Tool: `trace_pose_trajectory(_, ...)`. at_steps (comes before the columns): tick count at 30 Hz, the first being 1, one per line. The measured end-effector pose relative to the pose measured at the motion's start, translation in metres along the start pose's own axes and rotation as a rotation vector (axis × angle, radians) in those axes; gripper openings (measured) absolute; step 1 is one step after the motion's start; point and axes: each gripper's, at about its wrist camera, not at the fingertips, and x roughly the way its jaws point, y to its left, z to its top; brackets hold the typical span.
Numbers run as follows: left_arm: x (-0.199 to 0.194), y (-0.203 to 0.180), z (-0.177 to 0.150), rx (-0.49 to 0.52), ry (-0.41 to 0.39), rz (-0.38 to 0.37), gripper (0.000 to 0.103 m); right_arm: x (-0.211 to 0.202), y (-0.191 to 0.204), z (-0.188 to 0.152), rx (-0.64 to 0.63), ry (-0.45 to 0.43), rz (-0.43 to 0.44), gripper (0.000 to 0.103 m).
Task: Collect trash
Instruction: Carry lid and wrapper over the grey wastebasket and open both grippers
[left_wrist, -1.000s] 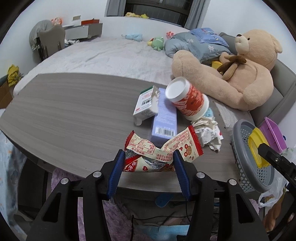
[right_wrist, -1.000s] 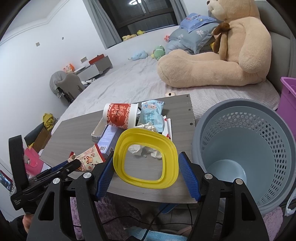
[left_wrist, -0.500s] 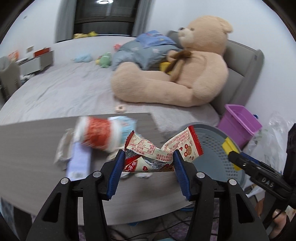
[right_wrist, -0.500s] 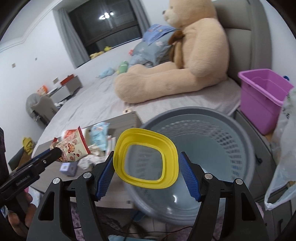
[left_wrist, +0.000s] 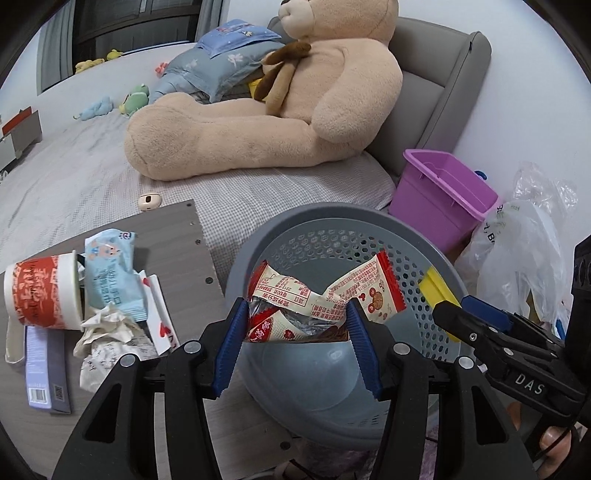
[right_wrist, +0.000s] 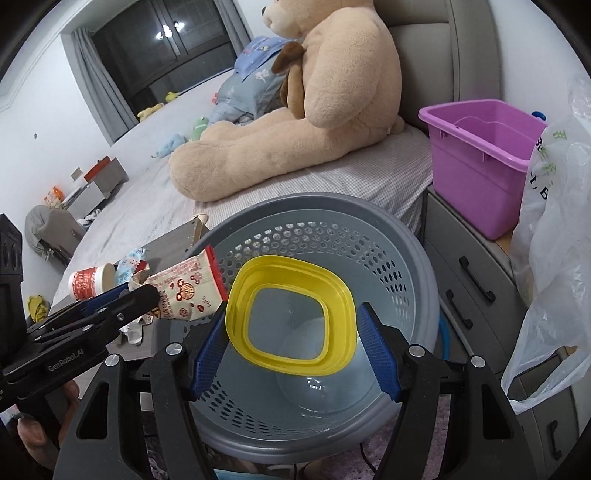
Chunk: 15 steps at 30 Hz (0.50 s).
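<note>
Snack wrapper (left_wrist: 325, 299) clamped crumpled between the left gripper (left_wrist: 297, 325) fingers, held over the open grey basket (left_wrist: 332, 225). Yellow lid (right_wrist: 290, 314) pinched at both edges by the right gripper (right_wrist: 291, 347), also above the basket. Left on the desk (left_wrist: 173, 236): red cup (left_wrist: 40, 291), blue packet (left_wrist: 110, 277), crumpled paper (left_wrist: 107, 328).

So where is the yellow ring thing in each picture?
Left wrist view: the yellow ring shows only as a sliver at right, over the grey basket, held by the right tool.
Right wrist view: centre, the whole yellow ring sits between the tool's fingers.
Shared landmark: the purple bin.
</note>
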Motion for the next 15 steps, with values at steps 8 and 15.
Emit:
trace_pose_trajectory(8, 0.0064, -0.0042, 0.002, -0.003, 0.004, 0.014, 0.064, 0.0045, -0.0072, 0.0034, 0.005, -0.011, 0.006, 0.071)
trace_pose_trajectory(15, 0.0081, -0.003, 0.002, -0.014, 0.009, 0.031, 0.069, 0.0035, -0.0084, 0.0027, 0.013, -0.015, 0.01, 0.079)
